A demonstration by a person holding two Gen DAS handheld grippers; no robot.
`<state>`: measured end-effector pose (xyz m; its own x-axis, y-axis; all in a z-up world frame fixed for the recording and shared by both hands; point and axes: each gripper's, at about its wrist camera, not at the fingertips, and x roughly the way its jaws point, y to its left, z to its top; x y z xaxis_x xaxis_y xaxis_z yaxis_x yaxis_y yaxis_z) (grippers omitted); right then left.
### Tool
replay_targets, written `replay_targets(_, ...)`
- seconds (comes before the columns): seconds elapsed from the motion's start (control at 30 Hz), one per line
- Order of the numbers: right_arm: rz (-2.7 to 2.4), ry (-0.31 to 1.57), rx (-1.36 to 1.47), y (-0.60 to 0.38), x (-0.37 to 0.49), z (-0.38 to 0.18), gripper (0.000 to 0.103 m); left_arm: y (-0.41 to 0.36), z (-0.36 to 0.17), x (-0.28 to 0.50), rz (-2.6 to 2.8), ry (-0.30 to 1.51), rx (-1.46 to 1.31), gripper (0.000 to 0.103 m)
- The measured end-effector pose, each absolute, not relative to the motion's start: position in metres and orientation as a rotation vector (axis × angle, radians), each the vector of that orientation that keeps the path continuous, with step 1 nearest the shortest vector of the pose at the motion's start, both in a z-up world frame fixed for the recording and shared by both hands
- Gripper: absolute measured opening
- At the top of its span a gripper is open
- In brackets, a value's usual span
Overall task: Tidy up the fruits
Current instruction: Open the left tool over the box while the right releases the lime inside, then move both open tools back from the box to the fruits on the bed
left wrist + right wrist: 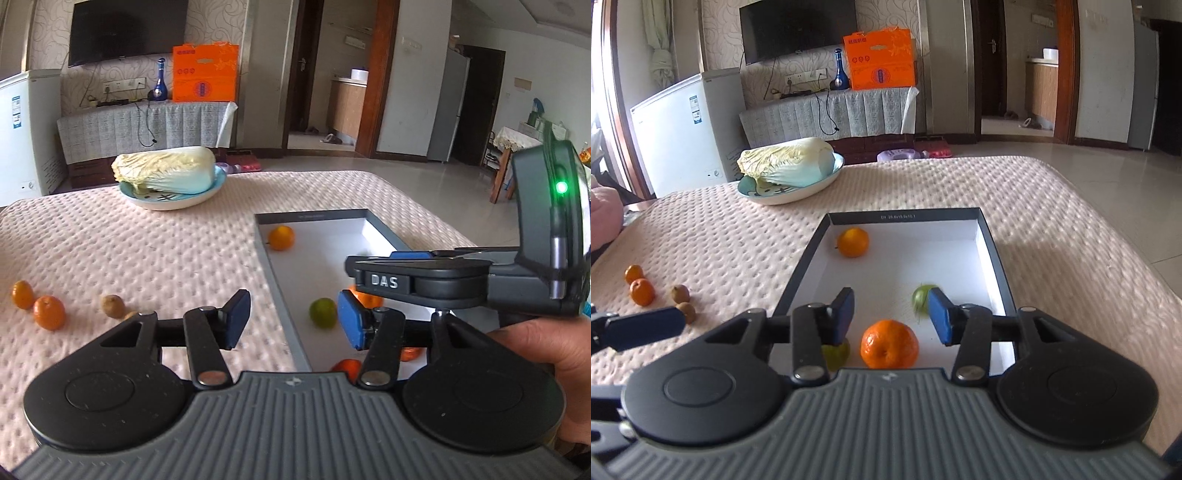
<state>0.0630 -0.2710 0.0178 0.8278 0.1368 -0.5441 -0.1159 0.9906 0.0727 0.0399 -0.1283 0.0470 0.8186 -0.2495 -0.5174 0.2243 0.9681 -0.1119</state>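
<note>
Hovering above the near end of the box (993, 254), the right gripper (892, 317) has its jaws spread wide and grasps nothing; a mandarin (889, 344) lies in the box right below the gap, with a green fruit (921, 297) just beyond the right finger and another orange (853, 242) at the far end. The left gripper (293, 319) is released too, empty, straddling the box's left wall. The fruit not yet sorted lies out on the pink cloth (129, 258), well to the left of the box: two mandarins (49, 312) and two small brown fruits (113, 305). They sit ahead and to the left of the left gripper, clearly nearer it than the right one, so I judge the next pick falls to the left hand, swinging leftward. These fruits are roundish, so no long axis matters.
</note>
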Motion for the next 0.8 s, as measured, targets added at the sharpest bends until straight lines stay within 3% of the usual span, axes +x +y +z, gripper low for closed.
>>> replay_targets(0.8, 0.196, 0.488, 0.075, -0.234, 0.047, 0.042, 0.047, -0.027, 0.056, 0.036, -0.052, 0.536, -0.103, 0.065)
